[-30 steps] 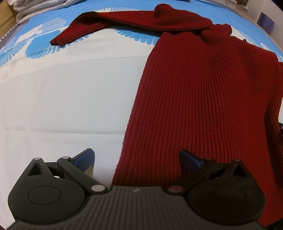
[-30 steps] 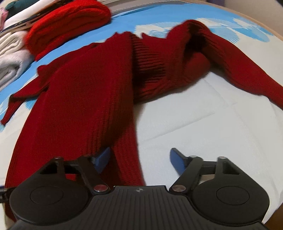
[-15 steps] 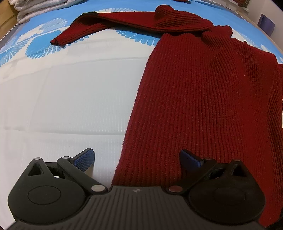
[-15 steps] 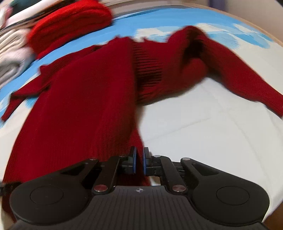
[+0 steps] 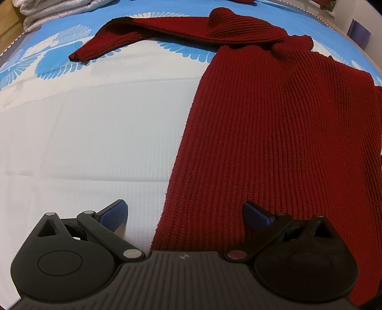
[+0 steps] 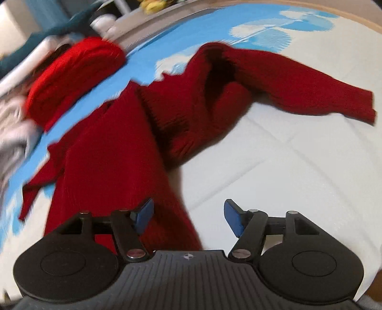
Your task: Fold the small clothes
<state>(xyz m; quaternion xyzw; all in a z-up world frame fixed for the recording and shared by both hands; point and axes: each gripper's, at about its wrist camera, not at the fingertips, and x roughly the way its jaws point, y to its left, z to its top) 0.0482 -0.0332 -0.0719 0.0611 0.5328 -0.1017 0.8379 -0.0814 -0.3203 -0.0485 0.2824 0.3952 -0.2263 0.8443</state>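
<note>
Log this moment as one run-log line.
stage: sweater spread flat, unfolded | left hand-held gripper: open over hem | right hand-held gripper: just opened, holding nothing | sleeves out

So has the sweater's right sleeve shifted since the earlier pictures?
Cannot tell. In the right wrist view the sleeve now shows its cuff, earlier cut off, but the folded red pile shifted the same way, so the camera moved.

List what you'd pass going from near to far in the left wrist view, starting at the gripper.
left gripper → dark red knit sweater body → sweater's sleeve stretched leftward → folded pale grey laundry at the far left corner
</note>
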